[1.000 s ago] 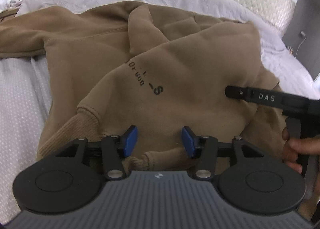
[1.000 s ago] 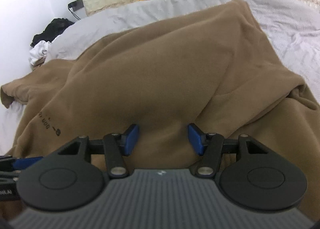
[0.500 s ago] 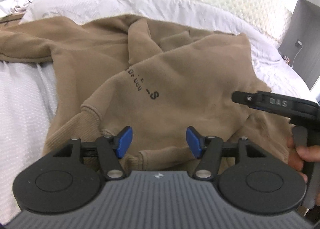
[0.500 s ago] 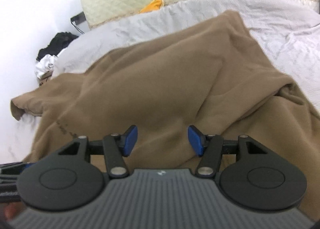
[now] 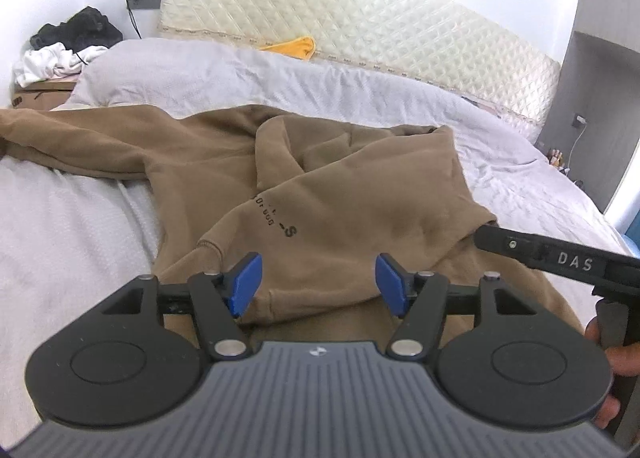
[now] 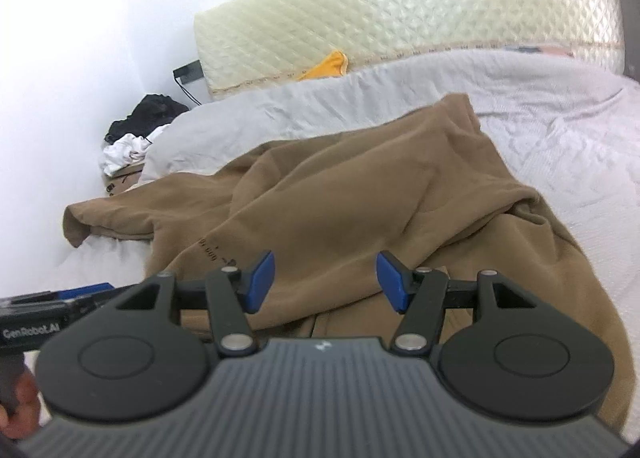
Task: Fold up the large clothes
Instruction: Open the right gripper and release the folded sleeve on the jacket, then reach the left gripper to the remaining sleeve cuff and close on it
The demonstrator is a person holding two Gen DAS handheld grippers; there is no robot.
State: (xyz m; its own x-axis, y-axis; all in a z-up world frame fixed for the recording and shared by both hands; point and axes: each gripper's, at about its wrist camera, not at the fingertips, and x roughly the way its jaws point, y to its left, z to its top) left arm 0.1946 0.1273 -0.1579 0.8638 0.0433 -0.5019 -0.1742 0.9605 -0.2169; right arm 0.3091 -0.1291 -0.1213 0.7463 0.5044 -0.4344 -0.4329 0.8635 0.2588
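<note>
A large brown hoodie point(image 5: 352, 194) lies on the bed, its near part folded over the rest, with black lettering on the fold. One sleeve stretches out to the left point(image 5: 80, 138). My left gripper point(image 5: 318, 282) is open and empty, raised above the hoodie's near edge. My right gripper point(image 6: 326, 282) is open and empty above the same hoodie point(image 6: 360, 194). The right gripper's side shows at the right of the left wrist view point(image 5: 560, 258), and the left gripper shows at the left edge of the right wrist view point(image 6: 48, 310).
The bed has a grey-white cover point(image 5: 60, 242) and a quilted cream headboard point(image 5: 380, 30). A yellow cloth point(image 5: 294, 46) lies by the headboard. Dark and white clothes point(image 5: 68, 42) are piled on a cardboard box at the far left. A grey cabinet point(image 5: 592, 106) stands at the right.
Both grippers have lifted up and back from the hoodie, so more of the bed and headboard shows. Both jaws stay open. The hoodie has not moved.
</note>
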